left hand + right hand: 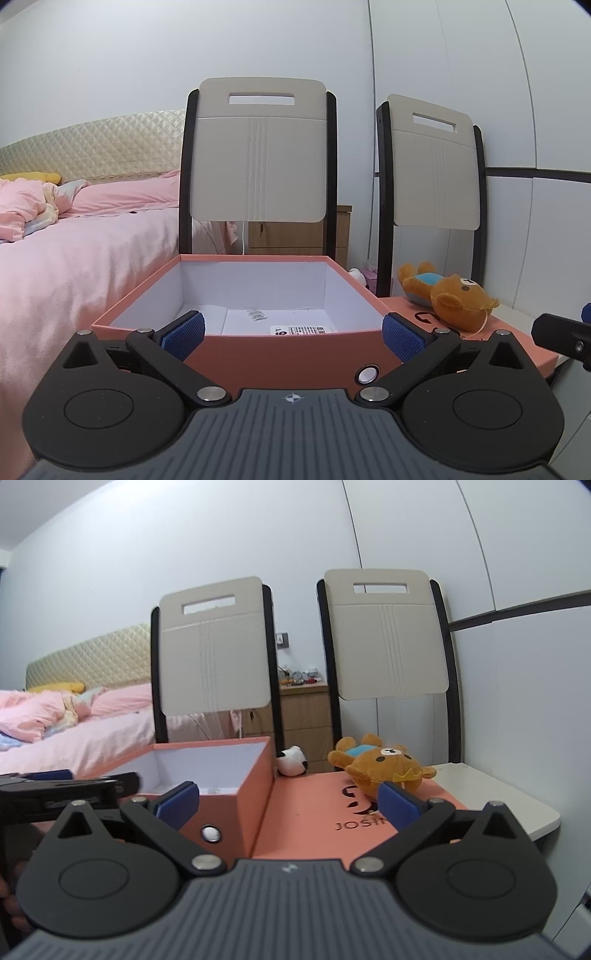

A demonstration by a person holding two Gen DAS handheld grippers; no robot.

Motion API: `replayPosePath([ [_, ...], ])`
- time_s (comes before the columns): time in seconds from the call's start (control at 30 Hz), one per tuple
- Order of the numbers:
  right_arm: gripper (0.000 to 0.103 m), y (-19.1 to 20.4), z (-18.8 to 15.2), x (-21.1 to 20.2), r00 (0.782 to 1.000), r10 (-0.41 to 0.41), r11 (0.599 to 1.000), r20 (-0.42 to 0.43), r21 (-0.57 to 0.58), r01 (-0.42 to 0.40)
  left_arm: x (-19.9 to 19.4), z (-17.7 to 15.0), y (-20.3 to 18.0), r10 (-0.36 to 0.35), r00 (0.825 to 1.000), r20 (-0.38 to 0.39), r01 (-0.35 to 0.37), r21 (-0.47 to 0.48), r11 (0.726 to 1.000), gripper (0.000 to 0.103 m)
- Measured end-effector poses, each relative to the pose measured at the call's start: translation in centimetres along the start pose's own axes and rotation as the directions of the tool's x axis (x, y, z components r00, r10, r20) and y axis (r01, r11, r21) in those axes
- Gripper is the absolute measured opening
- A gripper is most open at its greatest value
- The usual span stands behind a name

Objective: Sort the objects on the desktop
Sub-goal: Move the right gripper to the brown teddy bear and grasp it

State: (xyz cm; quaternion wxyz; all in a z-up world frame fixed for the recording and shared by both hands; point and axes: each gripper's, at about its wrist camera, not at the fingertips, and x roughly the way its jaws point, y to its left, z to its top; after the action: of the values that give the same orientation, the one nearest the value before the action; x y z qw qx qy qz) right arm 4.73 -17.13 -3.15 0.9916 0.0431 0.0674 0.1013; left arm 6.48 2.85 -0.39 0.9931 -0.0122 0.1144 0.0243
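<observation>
left gripper [291,334]: level, jaws spread wide, blue pads [183,334] gripping nothing | right gripper [288,805]: level, jaws spread wide, 2 fingers holding nothing, just right of the left

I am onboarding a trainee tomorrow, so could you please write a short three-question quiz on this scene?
1. True or false: the brown teddy bear lies inside the open box.
2. Which gripper faces the teddy more directly: A left, B right?
3. Fill in: the teddy lies on the box ____.

Key: 1 false; 2 B; 3 lid.
</observation>
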Motion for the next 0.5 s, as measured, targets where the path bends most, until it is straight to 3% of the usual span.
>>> replayPosePath([
  [0.2, 0.103, -2.9, 3.1, 4.9, 0.997, -0.036, 0.999, -0.061, -0.015, 0.035, 0.0, 0.1, 0.3, 0.0, 1.0, -0.003, 0.0, -0.019, 1.0, 0.103],
  [0.5, 0.103, -7.8, 4.6, 18.5, 0.97, -0.118, 0.992, -0.212, -0.072, 0.105, 1.3, -0.4, 1.1, 0.01, 0.999, -0.042, -0.011, -0.034, 0.999, 0.103],
])
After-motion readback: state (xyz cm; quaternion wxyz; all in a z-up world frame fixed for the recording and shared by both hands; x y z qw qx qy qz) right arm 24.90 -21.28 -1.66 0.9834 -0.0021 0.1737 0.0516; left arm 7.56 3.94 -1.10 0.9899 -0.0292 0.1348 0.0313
